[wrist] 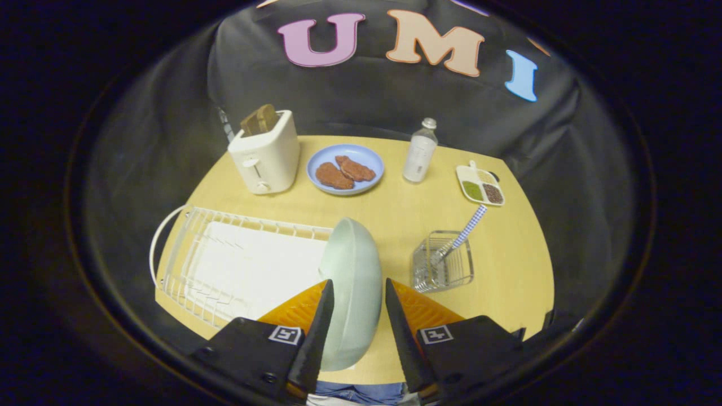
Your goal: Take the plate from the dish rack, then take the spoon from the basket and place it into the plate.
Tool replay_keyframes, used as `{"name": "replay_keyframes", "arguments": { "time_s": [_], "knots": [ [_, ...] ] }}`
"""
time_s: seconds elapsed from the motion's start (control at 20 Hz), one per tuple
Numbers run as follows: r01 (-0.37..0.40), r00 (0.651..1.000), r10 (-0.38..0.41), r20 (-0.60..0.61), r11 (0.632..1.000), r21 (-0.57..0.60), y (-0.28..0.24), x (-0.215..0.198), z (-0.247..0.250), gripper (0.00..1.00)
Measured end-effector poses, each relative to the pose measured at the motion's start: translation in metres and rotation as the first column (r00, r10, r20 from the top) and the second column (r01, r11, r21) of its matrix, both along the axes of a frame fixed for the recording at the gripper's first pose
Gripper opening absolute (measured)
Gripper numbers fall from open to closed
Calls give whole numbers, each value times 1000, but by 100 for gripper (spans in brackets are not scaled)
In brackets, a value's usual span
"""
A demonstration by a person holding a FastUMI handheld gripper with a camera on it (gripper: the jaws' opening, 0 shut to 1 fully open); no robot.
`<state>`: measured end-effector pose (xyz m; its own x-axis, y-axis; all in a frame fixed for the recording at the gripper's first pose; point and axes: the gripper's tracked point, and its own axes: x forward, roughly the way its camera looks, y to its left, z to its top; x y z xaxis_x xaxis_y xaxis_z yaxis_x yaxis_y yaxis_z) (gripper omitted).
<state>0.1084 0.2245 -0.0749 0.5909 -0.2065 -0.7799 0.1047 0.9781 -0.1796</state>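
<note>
While the pale green plate (352, 293) stands on edge between the fingers, the first step of the task, lifting it from the dish rack (225, 265), looks to be the one in hand.

Item 1. Gripper (359, 287), lower centre of the frame: fingers spread either side of the plate's rim. The left one lies against or just beside the plate's edge; the right one seems to stand slightly apart. Whether both press on the plate cannot be told.

Item 2. Plate, centre to lower centre: upright, slightly tilted, at the right end of the white wire dish rack. Whether it rests in the rack or is held just clear of it cannot be told.

Item 3. Dish rack, left of centre: white tray beneath, no other dishes seen in it.

Item 4. Wire basket (443, 268), right of centre, just beyond the right finger: holds a spoon (461, 237) with a checked handle, leaning up and to the right.

Item 5. Wooden table (507, 270). Upper part of the frame carries a white toaster (265, 155) with toast, a blue plate (345, 169) bearing two brown pieces of food, a clear bottle (420, 152), and a small divided condiment dish (480, 186).

Next move, by judgement: secure the plate and set it flat on bare table, probably between rack and basket, then free the fingers for the spoon. A rim grip on a tilted plate may slip.
</note>
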Motion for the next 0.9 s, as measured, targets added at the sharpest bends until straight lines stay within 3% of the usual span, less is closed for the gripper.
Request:
{"name": "replay_keyframes", "arguments": {
  "time_s": [0.1, 0.25, 0.45, 0.6, 0.7, 0.9],
  "knots": [
    [55, 998, -56, -16, 998, -12, 6, -2, -1, 46],
    [63, 997, -67, -26, 991, -122, 2, -5, 4, 29],
    [3, 997, -22, -75, 969, -247, 3, -5, 5, 29],
    [13, 998, -27, -51, 964, -265, 4, -1, 10, 29],
    [36, 999, -41, -12, 963, -265, 7, 7, 23, 23],
    [18, 1000, -15, 12, 948, -318, 8, 11, 35, 23]
  ]
}}
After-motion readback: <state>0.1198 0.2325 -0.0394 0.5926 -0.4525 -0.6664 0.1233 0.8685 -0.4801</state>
